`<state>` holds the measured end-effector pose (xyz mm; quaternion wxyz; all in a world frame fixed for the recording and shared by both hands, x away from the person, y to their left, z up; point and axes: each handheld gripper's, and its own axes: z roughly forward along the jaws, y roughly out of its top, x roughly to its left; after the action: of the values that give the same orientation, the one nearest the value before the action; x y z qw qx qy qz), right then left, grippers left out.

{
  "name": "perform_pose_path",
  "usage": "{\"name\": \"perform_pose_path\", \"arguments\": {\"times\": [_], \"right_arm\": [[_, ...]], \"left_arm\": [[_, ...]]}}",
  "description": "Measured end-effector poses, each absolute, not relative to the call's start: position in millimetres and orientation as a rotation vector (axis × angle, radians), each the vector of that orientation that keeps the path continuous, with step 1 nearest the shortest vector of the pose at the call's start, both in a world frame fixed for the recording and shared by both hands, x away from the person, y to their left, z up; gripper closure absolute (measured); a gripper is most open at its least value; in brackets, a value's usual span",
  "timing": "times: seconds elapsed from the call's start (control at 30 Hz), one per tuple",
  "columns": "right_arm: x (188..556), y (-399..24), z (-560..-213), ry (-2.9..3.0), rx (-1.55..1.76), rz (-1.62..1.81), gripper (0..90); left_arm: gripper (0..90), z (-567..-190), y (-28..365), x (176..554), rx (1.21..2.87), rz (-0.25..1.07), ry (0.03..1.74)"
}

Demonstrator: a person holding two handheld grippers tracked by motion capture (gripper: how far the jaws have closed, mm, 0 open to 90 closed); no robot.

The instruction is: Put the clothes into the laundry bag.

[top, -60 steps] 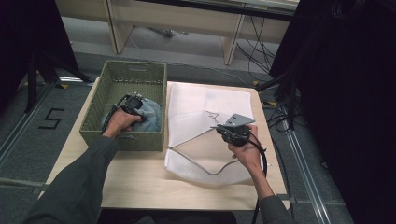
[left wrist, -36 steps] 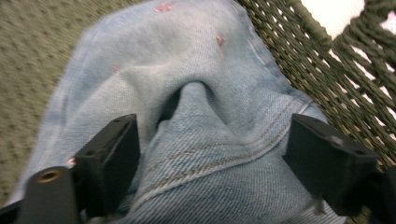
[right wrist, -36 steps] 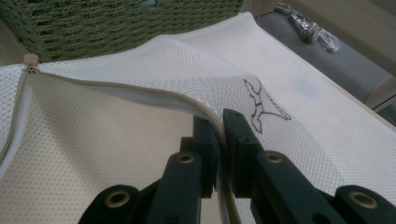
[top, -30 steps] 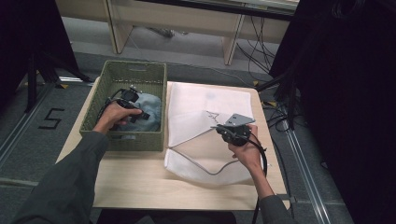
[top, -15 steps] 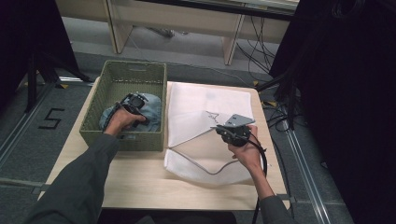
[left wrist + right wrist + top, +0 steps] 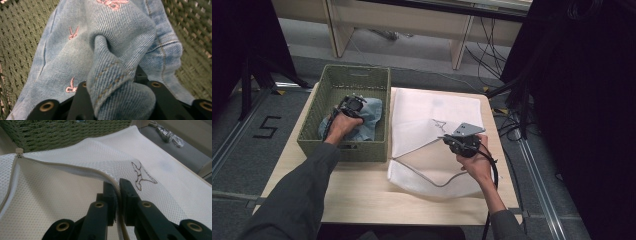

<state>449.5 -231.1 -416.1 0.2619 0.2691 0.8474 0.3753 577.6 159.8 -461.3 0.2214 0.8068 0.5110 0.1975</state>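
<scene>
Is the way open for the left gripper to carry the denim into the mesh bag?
Probably yes. The right gripper holds the mesh bag by its zipper edge, keeping the mouth lifted. The left gripper is clamped on the denim; only the basket wall stands between.

number: 5 (image 6: 268, 127) | on: the grey floor (image 6: 242, 165) left of the surface | other words or labels: none can be read

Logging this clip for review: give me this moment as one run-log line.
left gripper: jaws just closed on denim in basket | right gripper: shut on mesh bag zipper edge, bag open | table
</scene>
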Motion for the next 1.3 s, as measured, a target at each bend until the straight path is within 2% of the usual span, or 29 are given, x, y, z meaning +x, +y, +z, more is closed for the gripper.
{"name": "perform_pose_path", "arguments": {"times": [0.17, 0.33, 0.87, 1.3], "right_arm": [[450, -231, -416, 2.289, 0.732, 1.021, 84.2], [449, -231, -416, 2.292, 0.751, 1.019, 84.2], [450, -232, -414, 2.278, 0.734, 1.021, 84.4], [450, -232, -413, 2.29, 0.743, 1.024, 84.8]], "left_arm": [[73.6, -448, 176, 577, 2.07, 0.463, 1.444], [74.3, -428, 186, 575, 2.001, 0.443, 1.43], [74.8, -357, 194, 564, 1.947, 0.485, 1.31], [74.6, -282, 203, 532, 1.988, 0.472, 1.177]]}}
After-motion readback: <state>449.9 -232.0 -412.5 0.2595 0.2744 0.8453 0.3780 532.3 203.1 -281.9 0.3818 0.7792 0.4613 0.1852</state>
